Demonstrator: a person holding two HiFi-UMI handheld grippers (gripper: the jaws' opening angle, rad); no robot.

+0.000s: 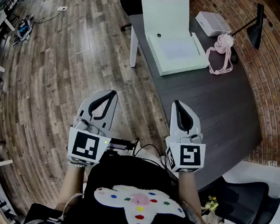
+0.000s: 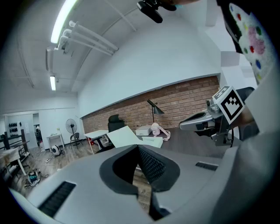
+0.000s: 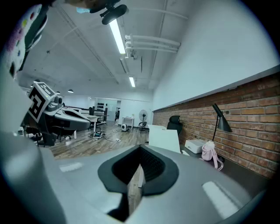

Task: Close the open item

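Observation:
A pale box (image 1: 176, 51) lies open on the far part of the dark table (image 1: 217, 105), its lid (image 1: 166, 17) standing up at the back. The same box (image 2: 131, 138) shows small and distant in the left gripper view, and its lid (image 3: 164, 140) in the right gripper view. My left gripper (image 1: 113, 93) is over the wooden floor, close to my body, shut and holding nothing. My right gripper (image 1: 176, 103) is over the table's near corner, also shut and holding nothing. Both are well short of the box.
A pink pouch (image 1: 222, 52), a small white box (image 1: 212, 23) and a black desk lamp (image 1: 256, 26) stand at the table's far right by the brick wall. A dark chair (image 1: 134, 0) sits behind the table, another black chair (image 1: 241, 204) at my right.

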